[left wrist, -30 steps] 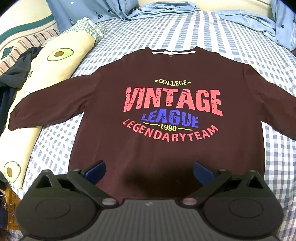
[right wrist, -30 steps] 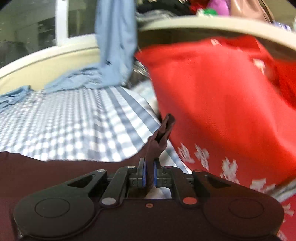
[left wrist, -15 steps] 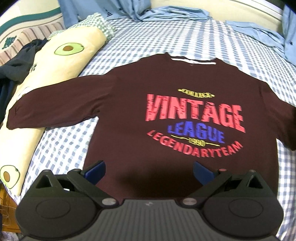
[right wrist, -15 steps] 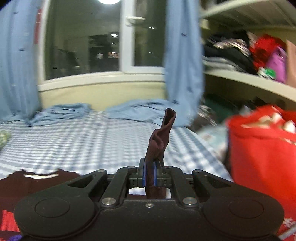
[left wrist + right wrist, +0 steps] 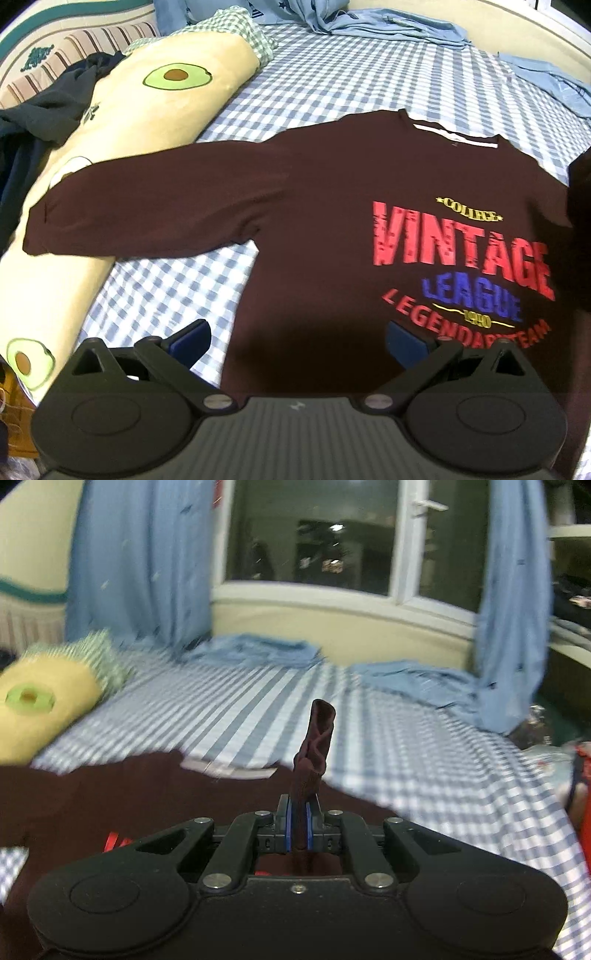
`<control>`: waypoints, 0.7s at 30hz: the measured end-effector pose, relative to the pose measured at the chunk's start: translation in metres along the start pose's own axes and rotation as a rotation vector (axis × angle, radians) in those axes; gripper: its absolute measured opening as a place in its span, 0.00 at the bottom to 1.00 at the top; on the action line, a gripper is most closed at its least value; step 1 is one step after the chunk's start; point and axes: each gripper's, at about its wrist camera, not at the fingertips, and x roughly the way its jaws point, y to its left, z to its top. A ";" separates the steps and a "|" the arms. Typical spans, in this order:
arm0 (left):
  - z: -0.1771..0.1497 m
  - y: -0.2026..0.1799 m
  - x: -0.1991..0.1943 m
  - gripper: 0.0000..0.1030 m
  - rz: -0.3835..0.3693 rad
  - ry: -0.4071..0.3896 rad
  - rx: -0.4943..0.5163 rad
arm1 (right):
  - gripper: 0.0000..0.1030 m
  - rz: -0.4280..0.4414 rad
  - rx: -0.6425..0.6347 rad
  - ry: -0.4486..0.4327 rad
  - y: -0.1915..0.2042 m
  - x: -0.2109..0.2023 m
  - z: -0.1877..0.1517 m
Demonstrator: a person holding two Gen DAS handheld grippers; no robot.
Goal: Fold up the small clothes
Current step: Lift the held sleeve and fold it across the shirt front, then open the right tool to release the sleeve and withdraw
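Maroon shirt (image 5: 332,229) lies face up on the checked bed sheet (image 5: 332,85), its left sleeve (image 5: 147,206) stretched onto the avocado pillow (image 5: 140,122); my left gripper (image 5: 295,338) hangs spread wide over the hem, holding nothing. My right gripper (image 5: 299,827) is clamped on the other sleeve's cuff (image 5: 314,749), lifted above the chest; I judge this the first sleeve fold, so next I must lay that cuff across the print, flat.

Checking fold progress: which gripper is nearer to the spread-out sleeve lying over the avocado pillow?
Left. The left gripper hovers open over the maroon shirt's hem, with that sleeve ahead to its left. The right gripper is across the shirt, clamping the other sleeve's cuff.
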 end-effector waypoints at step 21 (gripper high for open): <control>0.041 -0.056 0.044 0.99 -0.147 -0.038 0.109 | 0.73 0.061 -0.253 0.215 0.074 0.025 -0.116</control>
